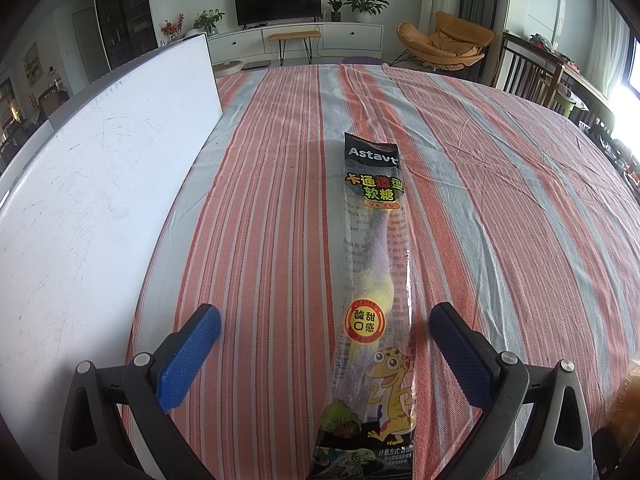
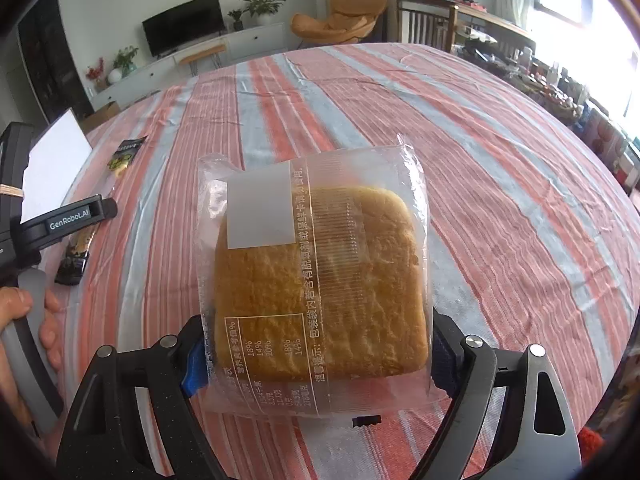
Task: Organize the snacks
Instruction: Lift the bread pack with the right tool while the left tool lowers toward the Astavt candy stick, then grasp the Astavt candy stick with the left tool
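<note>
A long gummy candy packet (image 1: 374,280) with a cartoon lizard lies flat on the striped tablecloth (image 1: 500,200), pointing away from me. My left gripper (image 1: 326,320) stands open around its near half, one blue pad on each side, neither touching it. In the right wrist view a square bread slice in a clear wrapper (image 2: 320,276) sits between the fingers of my right gripper (image 2: 320,356), which is shut on its near end. The candy packet (image 2: 124,152) and the left gripper's black frame (image 2: 72,216) show at the left of that view.
A white board (image 1: 100,180) lies along the table's left side. A person's hand (image 2: 44,320) holds the left gripper's handle. Beyond the table are a TV stand, an orange chair (image 1: 444,44) and wooden chairs (image 1: 532,72).
</note>
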Action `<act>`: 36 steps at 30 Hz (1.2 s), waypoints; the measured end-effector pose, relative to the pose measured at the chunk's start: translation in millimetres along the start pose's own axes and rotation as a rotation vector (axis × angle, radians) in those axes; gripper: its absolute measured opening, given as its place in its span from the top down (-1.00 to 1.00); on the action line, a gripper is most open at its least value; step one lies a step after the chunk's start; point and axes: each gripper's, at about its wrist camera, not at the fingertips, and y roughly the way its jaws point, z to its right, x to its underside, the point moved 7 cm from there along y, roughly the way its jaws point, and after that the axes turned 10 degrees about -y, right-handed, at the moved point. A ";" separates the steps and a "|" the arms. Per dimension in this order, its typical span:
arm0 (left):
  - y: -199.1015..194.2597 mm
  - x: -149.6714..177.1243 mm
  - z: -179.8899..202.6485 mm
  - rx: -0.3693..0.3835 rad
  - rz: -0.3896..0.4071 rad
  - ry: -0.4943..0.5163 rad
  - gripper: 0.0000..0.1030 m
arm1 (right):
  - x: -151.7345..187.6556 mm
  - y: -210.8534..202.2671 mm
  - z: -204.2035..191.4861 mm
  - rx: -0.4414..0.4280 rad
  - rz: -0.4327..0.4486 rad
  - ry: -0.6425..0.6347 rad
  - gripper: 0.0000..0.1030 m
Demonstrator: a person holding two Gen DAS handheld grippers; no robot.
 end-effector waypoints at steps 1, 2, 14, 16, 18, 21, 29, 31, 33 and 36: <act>0.1 0.0 0.0 0.000 0.000 0.000 -1.00 | 0.1 -0.1 0.0 0.000 0.000 0.000 -0.70; -0.1 0.0 0.0 0.000 0.000 0.000 -1.00 | 0.2 -0.1 -0.1 0.000 0.000 0.000 -0.70; 0.0 0.0 0.1 0.000 0.000 0.000 -1.00 | 0.3 0.3 -0.1 0.000 0.000 0.000 -0.70; 0.1 0.0 -0.1 0.000 0.000 0.000 -1.00 | 0.3 0.3 -0.2 0.000 0.000 0.000 -0.70; 0.1 0.0 -0.1 0.000 0.000 -0.001 -1.00 | 0.3 0.5 -0.1 0.000 0.000 0.000 -0.70; 0.0 0.2 0.3 0.001 -0.003 0.000 -1.00 | 0.5 0.3 0.0 -0.002 0.000 0.001 -0.70; -1.3 7.8 16.5 0.020 -0.190 0.081 -0.99 | -8.9 2.8 6.7 -0.046 -0.222 0.062 -0.68; -4.1 12.3 23.9 0.037 -0.215 0.123 -0.93 | -17.1 0.4 11.3 -0.092 -0.191 0.075 -0.67; -12.1 13.9 29.0 0.069 -0.189 0.162 -0.37 | -18.1 0.4 17.4 -0.133 -0.190 0.081 -0.52; -23.6 13.6 29.8 0.084 -0.187 0.180 0.54 | -14.6 -14.7 31.0 -0.149 -0.167 0.119 -0.41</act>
